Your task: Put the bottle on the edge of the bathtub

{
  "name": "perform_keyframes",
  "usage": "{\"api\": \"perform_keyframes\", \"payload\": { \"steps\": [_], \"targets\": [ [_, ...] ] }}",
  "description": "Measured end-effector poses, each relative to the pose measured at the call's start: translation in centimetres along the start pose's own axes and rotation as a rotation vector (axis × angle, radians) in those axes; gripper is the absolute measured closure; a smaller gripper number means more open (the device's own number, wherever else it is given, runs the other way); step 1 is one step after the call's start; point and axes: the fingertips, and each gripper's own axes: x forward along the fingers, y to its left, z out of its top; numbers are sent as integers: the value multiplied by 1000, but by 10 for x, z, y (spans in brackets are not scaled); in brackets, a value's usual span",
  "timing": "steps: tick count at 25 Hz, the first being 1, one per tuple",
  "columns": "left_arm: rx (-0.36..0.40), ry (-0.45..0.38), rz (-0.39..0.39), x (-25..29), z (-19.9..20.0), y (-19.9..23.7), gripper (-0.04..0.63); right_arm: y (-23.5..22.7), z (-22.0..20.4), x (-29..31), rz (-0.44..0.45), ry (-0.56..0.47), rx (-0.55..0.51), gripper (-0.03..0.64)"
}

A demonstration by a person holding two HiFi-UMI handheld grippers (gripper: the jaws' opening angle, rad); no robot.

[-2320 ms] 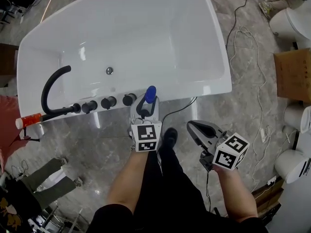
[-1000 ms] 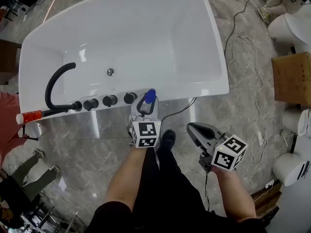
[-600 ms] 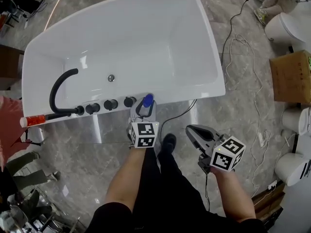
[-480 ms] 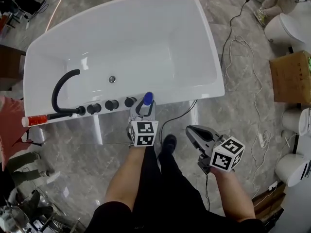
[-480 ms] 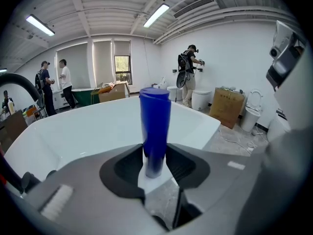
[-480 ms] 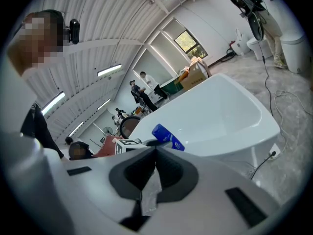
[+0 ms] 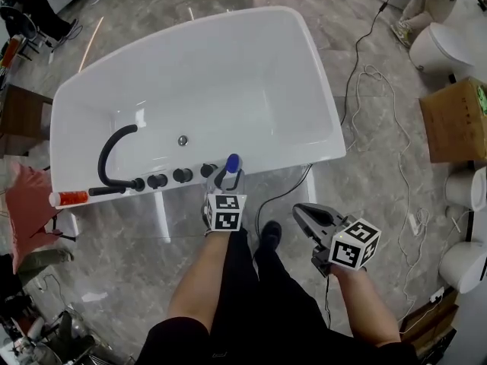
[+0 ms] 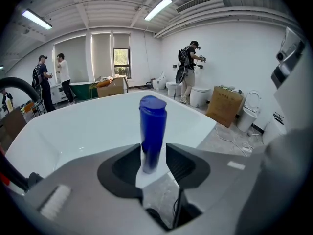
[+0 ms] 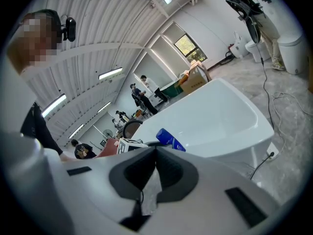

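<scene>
A blue bottle (image 7: 233, 163) stands upright on the near rim of the white bathtub (image 7: 304, 147), just right of the black knobs. My left gripper (image 7: 229, 179) is at the rim with a jaw on each side of the bottle. In the left gripper view the bottle (image 8: 152, 131) fills the gap of the left gripper (image 8: 154, 160), which is shut on it. My right gripper (image 7: 301, 212) hangs lower right over the floor, away from the tub. Its jaws meet with nothing between them. In the right gripper view the bottle (image 9: 171, 140) shows beyond the right gripper (image 9: 156, 153).
A black curved spout (image 7: 114, 147) and a row of black knobs (image 7: 181, 175) sit on the rim left of the bottle. A red-orange bottle (image 7: 70, 198) lies at the rim's left end. Cables (image 7: 380, 112), a cardboard box (image 7: 455, 120) and toilets (image 7: 437, 44) are on the right.
The head view has shifted, so the tub sits a little lower and further right in the picture. The left gripper and bottle stay at the same place on the rim. The right gripper barely moved.
</scene>
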Motion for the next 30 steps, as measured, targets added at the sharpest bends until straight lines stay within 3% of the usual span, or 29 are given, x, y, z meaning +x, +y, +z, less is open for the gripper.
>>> {"api": "perform_keyframes", "payload": {
  "steps": [9, 17, 24, 30],
  "targets": [
    [-26, -57, -8, -58, 46, -5, 433, 22, 20, -30, 0, -50, -15, 606],
    [-94, -141, -25, -136, 95, -6, 433, 50, 40, -59, 17, -115, -54, 606],
    [55, -202, -70, -206, 142, -22, 434, 75, 64, -77, 64, -184, -119, 607],
    [110, -237, -97, -255, 158, -34, 457, 102, 79, -90, 80, -206, -194, 607]
  ]
}}
